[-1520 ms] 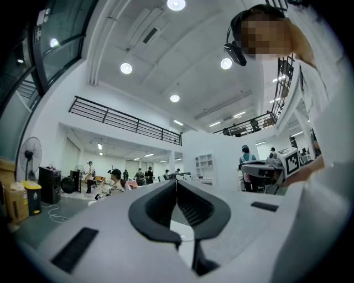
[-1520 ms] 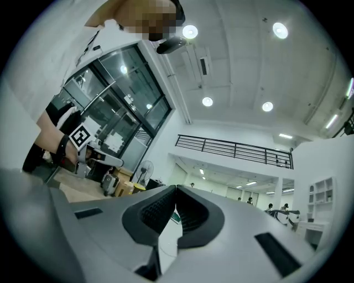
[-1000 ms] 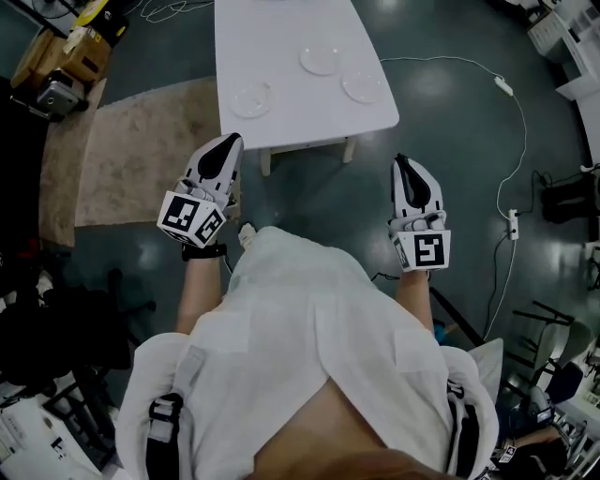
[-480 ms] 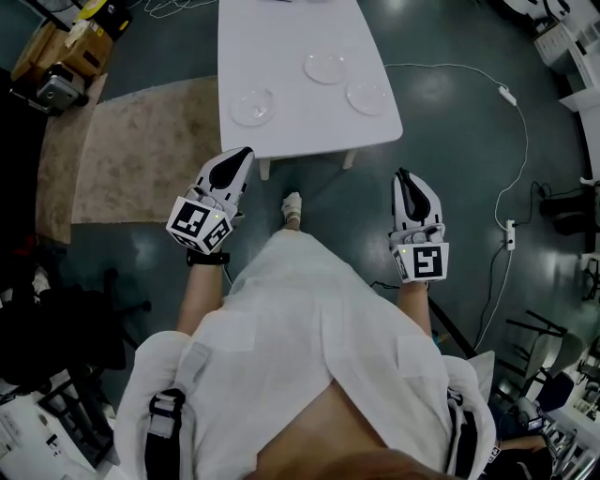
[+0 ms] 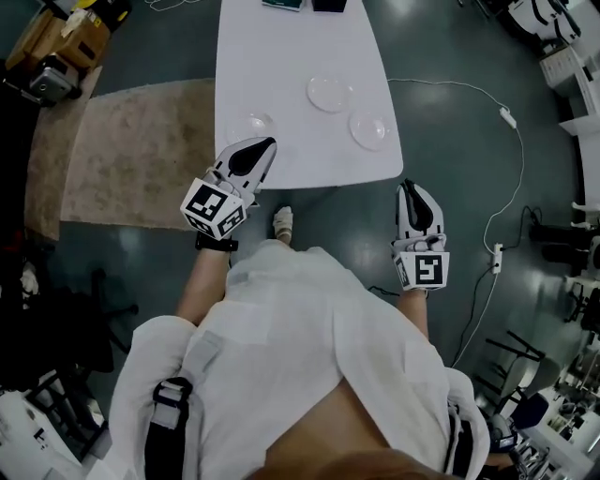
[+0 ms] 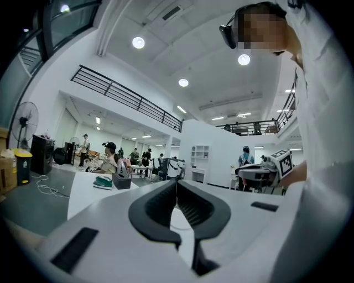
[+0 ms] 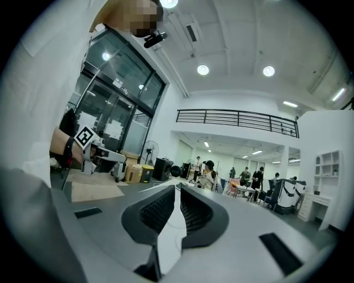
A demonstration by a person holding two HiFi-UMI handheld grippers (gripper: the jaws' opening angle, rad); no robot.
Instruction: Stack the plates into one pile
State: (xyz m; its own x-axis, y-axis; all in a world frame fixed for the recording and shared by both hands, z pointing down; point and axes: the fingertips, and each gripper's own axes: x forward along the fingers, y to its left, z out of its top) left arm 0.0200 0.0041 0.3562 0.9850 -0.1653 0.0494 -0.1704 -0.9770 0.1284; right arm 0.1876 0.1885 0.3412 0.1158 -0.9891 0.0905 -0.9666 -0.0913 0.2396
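Three clear glass plates lie apart on the white table [image 5: 281, 56]: one near the front left [image 5: 249, 125], one in the middle [image 5: 330, 94], one at the front right [image 5: 369, 131]. My left gripper [image 5: 266, 144] is shut and empty, its tip over the table's near edge just short of the front-left plate. My right gripper [image 5: 409, 186] is shut and empty too, hanging over the floor just off the table's front right corner. In the left gripper view the jaws [image 6: 177, 183] meet with nothing between them, and so do those in the right gripper view [image 7: 177, 188].
Dark items [image 5: 283, 4] sit at the table's far end. A beige rug [image 5: 131, 150] lies left of the table, with boxes [image 5: 56, 47] beyond it. A white cable [image 5: 506, 112] runs over the floor at right. People stand far back in the hall [image 6: 113, 157].
Both grippers have come forward toward the table; the left one now reaches over its near edge. The person has stepped closer.
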